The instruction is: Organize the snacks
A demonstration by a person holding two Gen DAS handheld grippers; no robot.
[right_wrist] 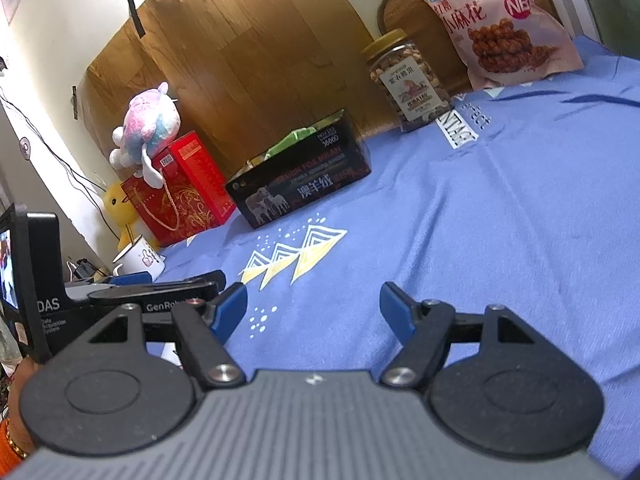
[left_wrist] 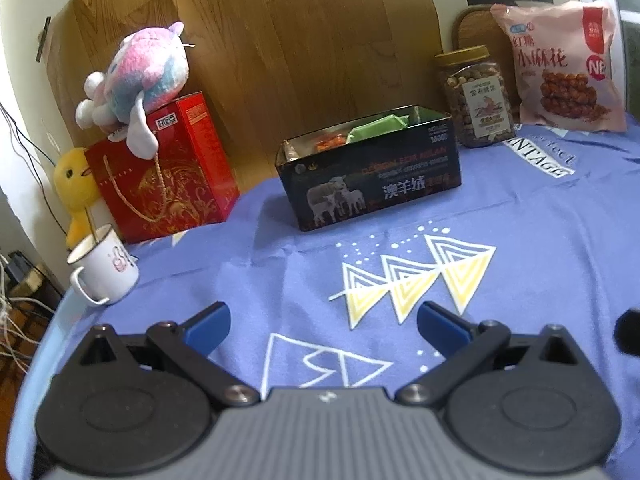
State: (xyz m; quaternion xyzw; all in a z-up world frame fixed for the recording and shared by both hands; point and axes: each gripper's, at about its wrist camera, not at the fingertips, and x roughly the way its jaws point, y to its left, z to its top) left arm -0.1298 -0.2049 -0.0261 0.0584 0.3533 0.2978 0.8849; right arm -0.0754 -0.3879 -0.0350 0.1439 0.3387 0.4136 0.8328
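Blue cloth (left_wrist: 520, 240) covers the table; the left gripper (left_wrist: 322, 326) and the right gripper (right_wrist: 312, 308) hang low over it, both wide apart and holding nothing; farther back sits the black box (left_wrist: 372, 184) with snacks inside; behind it stand the nut jar (left_wrist: 474, 98) and the pink snack bag (left_wrist: 564, 68).

Pastel plush toy (left_wrist: 138, 76) atop red gift box (left_wrist: 160, 176) at 10 o'clock; yellow plush duck (left_wrist: 74, 184) behind white enamel mug (left_wrist: 106, 270).

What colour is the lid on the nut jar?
Yellow-gold, on the nut jar; the left wrist view shows it best.
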